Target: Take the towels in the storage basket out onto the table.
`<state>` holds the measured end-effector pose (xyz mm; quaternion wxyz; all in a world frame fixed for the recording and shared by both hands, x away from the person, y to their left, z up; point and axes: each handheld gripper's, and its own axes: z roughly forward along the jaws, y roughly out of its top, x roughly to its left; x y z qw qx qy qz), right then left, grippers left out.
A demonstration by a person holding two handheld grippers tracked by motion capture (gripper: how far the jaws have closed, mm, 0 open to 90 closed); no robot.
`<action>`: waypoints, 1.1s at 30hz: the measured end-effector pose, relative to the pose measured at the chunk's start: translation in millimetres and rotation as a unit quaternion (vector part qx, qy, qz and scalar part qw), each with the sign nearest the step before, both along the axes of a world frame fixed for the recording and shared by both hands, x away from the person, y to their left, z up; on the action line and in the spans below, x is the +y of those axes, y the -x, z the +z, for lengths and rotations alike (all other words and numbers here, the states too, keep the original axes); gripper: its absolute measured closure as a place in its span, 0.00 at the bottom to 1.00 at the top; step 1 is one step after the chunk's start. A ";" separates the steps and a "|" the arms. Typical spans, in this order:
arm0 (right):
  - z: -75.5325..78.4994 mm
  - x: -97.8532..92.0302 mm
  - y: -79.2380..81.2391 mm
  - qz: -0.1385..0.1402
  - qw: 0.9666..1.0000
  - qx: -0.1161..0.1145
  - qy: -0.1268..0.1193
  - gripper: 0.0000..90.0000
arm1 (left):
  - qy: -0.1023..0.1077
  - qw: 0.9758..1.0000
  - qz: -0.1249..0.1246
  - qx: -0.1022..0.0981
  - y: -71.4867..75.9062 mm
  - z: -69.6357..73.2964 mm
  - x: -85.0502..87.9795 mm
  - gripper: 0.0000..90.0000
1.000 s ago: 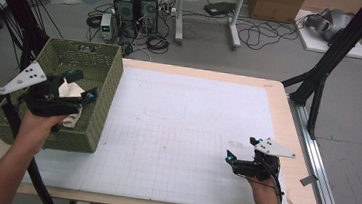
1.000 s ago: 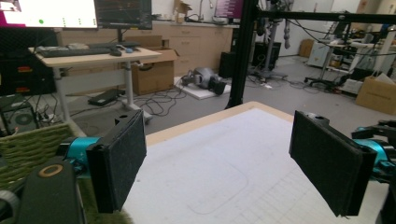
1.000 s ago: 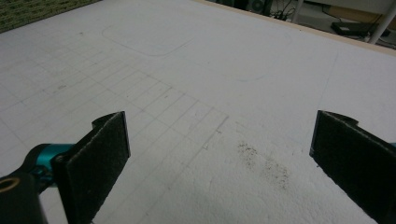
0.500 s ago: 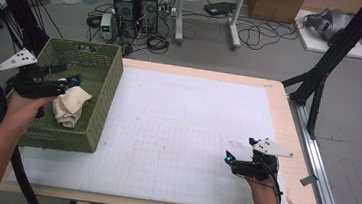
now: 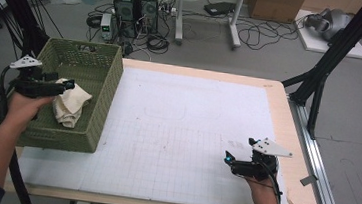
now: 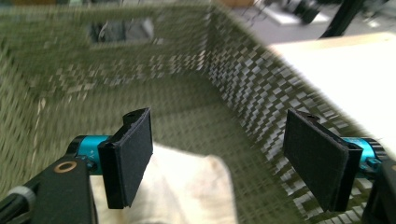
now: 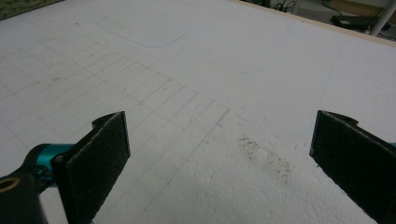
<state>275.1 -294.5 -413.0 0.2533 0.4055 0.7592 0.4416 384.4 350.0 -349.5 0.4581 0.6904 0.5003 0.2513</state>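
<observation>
Crumpled cream-white cloth [image 5: 70,104] lying inside the green woven plastic basket [image 5: 99,105], at the left end of the white gridded counter [image 5: 186,132]. Left gripper [image 5: 68,85] low over the basket's left rim, fingers [image 6: 128,156] spread wide, having just narrowed slightly, nothing pinched; cloth just below and between them, apart from the pads. Right gripper [image 5: 227,159] resting near the counter's front right, well apart from the basket, fingers [image 7: 98,161] spread wide on bare surface.

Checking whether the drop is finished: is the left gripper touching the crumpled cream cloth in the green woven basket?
Apart. The left gripper view shows the left gripper open, its pads above the cloth.
</observation>
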 end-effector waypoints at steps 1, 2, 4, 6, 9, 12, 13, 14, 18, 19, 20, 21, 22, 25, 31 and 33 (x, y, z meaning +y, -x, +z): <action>0.0 0.0 0.0 0.000 1.000 0.000 0.000 0.04 | -0.004 1.000 0.003 0.014 -2.9 -3.1 1.2 0.28; -0.2 0.3 0.0 0.000 1.000 0.001 0.000 0.04 | -0.008 1.000 0.006 0.020 -4.2 -4.9 1.3 0.28; -0.3 0.3 0.0 0.000 1.000 0.001 0.001 0.04 | -0.017 0.999 0.012 0.031 -6.8 -8.5 1.8 0.28; -0.7 0.1 -0.4 -0.001 1.000 0.002 0.002 0.04 | -0.019 0.999 0.017 0.039 -8.3 -12.5 2.9 0.29; -1.1 0.3 -0.4 0.000 1.000 0.004 0.002 0.04 | -0.030 0.997 0.026 0.061 -10.4 -18.2 4.9 0.29; -1.3 0.6 -0.5 -0.001 1.000 0.004 0.005 0.05 | -0.043 0.994 0.037 0.092 -13.7 -23.2 4.8 0.29; -1.4 0.6 -0.6 0.000 1.000 0.003 0.006 0.05 | -0.055 0.992 0.042 0.109 -15.5 -26.2 3.8 0.29; -1.3 0.8 -0.5 0.001 1.000 0.002 0.006 0.04 | -0.062 0.990 0.048 0.120 -16.5 -28.0 2.6 0.31; -0.8 0.5 0.2 0.000 1.000 0.001 0.006 0.04 | -0.081 0.981 0.051 0.167 -20.3 -34.6 1.2 0.41; -0.5 0.3 0.7 -0.001 1.000 0.001 0.006 0.04 | -0.079 0.980 0.049 0.174 -20.6 -35.3 1.6 0.51; -0.5 0.3 0.7 -0.001 1.000 0.001 0.006 0.04 | -0.080 0.980 0.045 0.179 -20.3 -35.3 2.0 0.51; -0.6 0.2 0.7 -0.001 1.000 0.000 0.006 0.04 | -0.084 0.979 0.040 0.182 -20.3 -35.3 1.9 0.59; -0.7 -0.1 0.8 -0.001 1.000 0.000 0.007 0.05 | -0.084 0.979 0.039 0.184 -20.3 -35.5 1.5 0.66; -0.9 -0.6 0.9 -0.001 1.000 0.000 0.007 0.04 | -0.083 0.978 0.042 0.188 -19.9 -34.7 1.6 0.83; -0.7 -1.4 1.9 -0.003 1.000 0.001 0.007 0.05 | -0.062 0.982 0.046 0.171 -17.7 -30.3 3.9 0.92; -0.9 -1.3 1.6 -0.003 1.000 -0.001 0.007 0.05 | -0.057 0.985 0.046 0.159 -16.0 -27.8 4.6 0.93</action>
